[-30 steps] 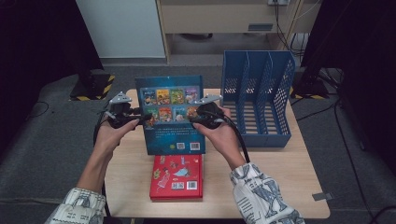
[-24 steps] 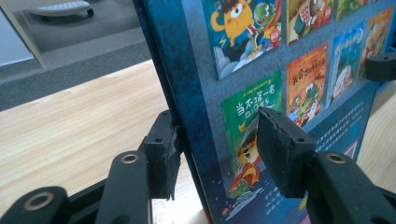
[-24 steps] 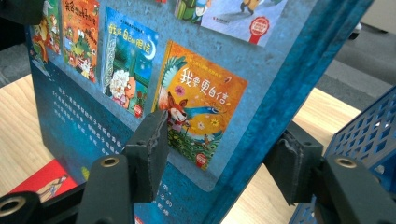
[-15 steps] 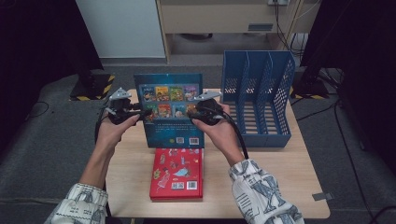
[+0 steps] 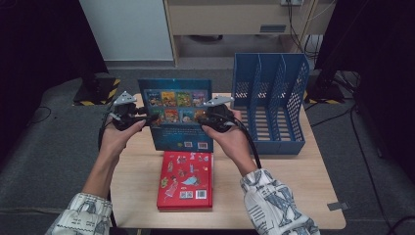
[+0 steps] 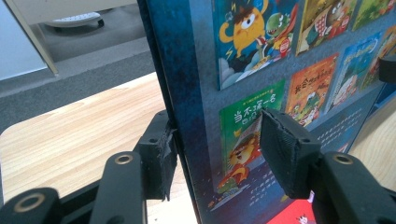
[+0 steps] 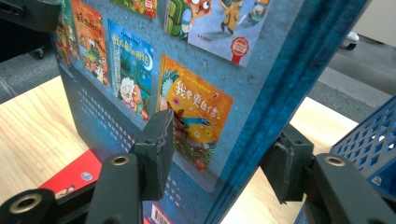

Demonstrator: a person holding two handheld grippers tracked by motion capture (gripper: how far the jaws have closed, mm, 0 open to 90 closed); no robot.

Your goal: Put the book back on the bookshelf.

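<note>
A blue picture book stands upright on the wooden table, its back cover towards me. My left gripper straddles its left edge and my right gripper its right edge. In the left gripper view the book crosses the left gripper at a slant, one pad on its back and the other on the cover. These jaws have just been opening a little around it. In the right gripper view the right gripper holds the book the same way, and its jaws have just been closing on it.
A red book lies flat on the table in front of the blue one, near the front edge. A blue file rack with several slots stands at the back right, close to my right hand.
The blue book has tipped more upright between the grippers, and its lower edge has drawn away from the red book. Both hands stay where they were.
</note>
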